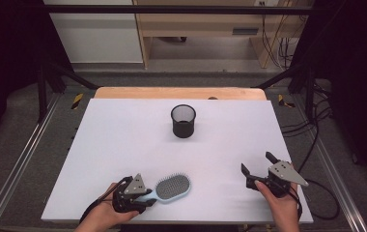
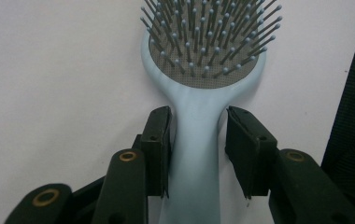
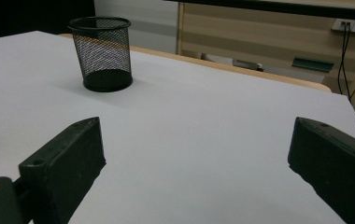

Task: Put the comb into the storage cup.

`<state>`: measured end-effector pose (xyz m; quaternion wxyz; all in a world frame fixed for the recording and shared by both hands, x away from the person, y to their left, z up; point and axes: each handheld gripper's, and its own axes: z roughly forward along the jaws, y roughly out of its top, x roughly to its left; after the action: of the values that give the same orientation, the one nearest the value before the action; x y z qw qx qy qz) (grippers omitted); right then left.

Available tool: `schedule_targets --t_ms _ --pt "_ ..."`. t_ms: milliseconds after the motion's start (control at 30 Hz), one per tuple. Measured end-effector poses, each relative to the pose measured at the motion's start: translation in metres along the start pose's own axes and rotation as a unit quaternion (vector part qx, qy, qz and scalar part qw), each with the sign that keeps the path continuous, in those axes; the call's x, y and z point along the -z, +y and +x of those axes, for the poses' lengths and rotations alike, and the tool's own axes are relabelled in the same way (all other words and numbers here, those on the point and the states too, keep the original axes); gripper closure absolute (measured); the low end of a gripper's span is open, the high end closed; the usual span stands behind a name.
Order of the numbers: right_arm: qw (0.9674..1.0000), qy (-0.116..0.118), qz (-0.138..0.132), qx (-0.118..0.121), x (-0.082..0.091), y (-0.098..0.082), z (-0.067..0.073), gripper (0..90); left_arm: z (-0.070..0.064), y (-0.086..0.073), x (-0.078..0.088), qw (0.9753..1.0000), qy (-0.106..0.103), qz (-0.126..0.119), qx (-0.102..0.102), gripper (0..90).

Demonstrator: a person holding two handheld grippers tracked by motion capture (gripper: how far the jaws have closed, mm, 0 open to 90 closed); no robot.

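Straddling the handle of a pale-blue plastic hairbrush (image 1: 172, 187) with the left tongs (image 1: 148, 195), low at the near-left edge of the white counter (image 1: 123, 145). Lying flat there, bristles up, head pointing away from the hand. From the left gripper view: tongs (image 2: 198, 116) drawn narrow around the handle (image 2: 196, 154), one pad against it, the other a sliver short. Judged as a grasp about to be made, not yet a firm hold.

Hanging spread wide and holding nothing at the near right, just above the counter: the right tongs (image 1: 256, 162). Same wide gap in the right gripper view (image 3: 196, 135), aimed toward a round black wire-mesh cup (image 3: 102, 53).

Standing upright mid-counter toward the far edge, well apart from the hairbrush: that cup (image 1: 183, 122) (a likely destination, though only a guess).

So, early going: approach done, pinch nearly done. Left to do: clamp, lift, carry, presumably drop into the cup.

Hard to make out: the butt end of the handle, cut off at the bottom of the left gripper view and covered by the tongs from above. Also unclear: whether anything sits inside the cup, too dark through the mesh.
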<state>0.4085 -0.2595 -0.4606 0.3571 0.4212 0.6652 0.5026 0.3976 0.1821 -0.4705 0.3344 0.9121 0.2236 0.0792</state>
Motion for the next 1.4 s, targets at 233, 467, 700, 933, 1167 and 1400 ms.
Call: schedule_targets --t_ms 233,467,700,933,1167,1400 --pt "1.0 0.0 0.002 0.001 -0.001 -0.001 0.0 3.9 -0.002 0.001 0.0 0.9998 0.003 0.007 -0.017 69.0" --pt "1.0 -0.003 0.002 -0.001 0.001 -0.001 -0.001 4.1 -0.004 0.002 0.001 0.9996 0.013 0.007 -0.026 69.3" --pt "1.0 0.0 0.002 0.0 0.0 0.0 0.0 4.1 0.001 0.009 0.007 0.999 0.027 -0.028 -0.019 69.7" --pt "1.0 0.001 0.002 0.0 0.0 0.0 0.001 4.1 0.004 0.012 0.0 0.9997 0.019 -0.006 -0.013 69.7" --pt "1.0 0.002 0.002 0.0 0.0 0.0 0.0 4.1 0.004 0.015 -0.002 0.9996 0.019 0.014 -0.013 69.5" --pt "1.0 0.003 0.003 0.002 0.0 0.0 0.001 4.0 0.005 0.017 -0.006 0.9991 0.019 0.036 -0.013 69.5"
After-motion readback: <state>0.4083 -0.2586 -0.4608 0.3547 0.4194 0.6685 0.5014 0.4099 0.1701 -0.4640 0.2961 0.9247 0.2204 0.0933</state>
